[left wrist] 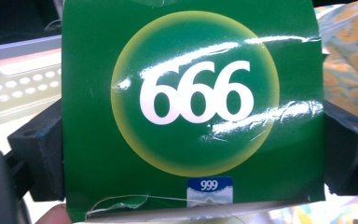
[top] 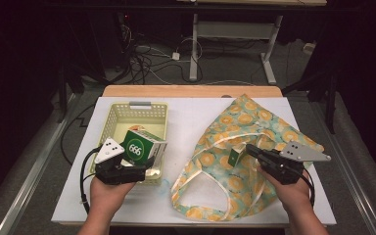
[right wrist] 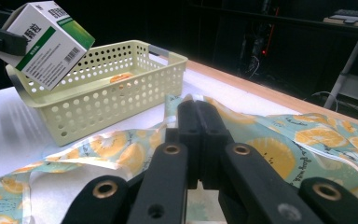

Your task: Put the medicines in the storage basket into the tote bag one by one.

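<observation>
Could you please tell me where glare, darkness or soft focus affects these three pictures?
Left gripper view: white glare streaks cross the glossy green box, and the basket behind is blurred. Right gripper view: the right gripper is sharp, its nearest jaw parts soft; the background is dark. High view: the table is bright, the surroundings dim.

One box (top: 141, 142), one basket (top: 127, 110), one bag (top: 254, 122)

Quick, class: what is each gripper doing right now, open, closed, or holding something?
Left gripper: closed on the green-and-white cardboard box marked 666, above the pale yellow plastic basket.
Right gripper: closed, pinching the orange-print fabric bag.
</observation>
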Demonstrator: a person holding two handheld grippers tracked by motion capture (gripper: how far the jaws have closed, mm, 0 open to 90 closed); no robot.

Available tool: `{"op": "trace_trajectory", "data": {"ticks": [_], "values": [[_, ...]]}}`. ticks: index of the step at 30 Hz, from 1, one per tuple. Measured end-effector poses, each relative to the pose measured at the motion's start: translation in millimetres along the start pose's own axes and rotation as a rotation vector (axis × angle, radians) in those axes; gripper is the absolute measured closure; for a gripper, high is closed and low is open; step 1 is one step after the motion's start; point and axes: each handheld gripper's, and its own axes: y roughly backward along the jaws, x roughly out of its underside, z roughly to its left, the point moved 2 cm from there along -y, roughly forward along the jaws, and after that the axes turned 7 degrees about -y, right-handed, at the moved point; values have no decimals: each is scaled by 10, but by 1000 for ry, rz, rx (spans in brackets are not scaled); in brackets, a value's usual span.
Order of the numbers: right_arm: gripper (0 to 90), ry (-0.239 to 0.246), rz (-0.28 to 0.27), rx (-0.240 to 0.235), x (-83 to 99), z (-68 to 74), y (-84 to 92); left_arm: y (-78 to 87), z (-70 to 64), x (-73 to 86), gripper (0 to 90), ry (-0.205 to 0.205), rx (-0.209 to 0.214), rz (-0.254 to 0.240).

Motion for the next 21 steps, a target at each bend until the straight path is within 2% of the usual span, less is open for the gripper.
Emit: {"op": "trace_trajectory", "data": {"ticks": [5, 9, 11, 13, 21], "values": [[900, 2, 0, 2, -6, 0, 4, -58, -181, -41, 52, -47, 29, 10], [900, 2, -3, -1, -10, 4, 6, -122, -363, -86, 52, -85, 72, 10], [900, 4, -4, -1, -11, 4, 7, -153, -425, -101, 52, -93, 98, 1], [900, 5, -4, -1, -11, 4, 7, -177, -479, -104, 52, -94, 107, 7], [900, 8, -4, 1, -16, 7, 6, -368, -740, -86, 52, -132, 179, 47]]}}
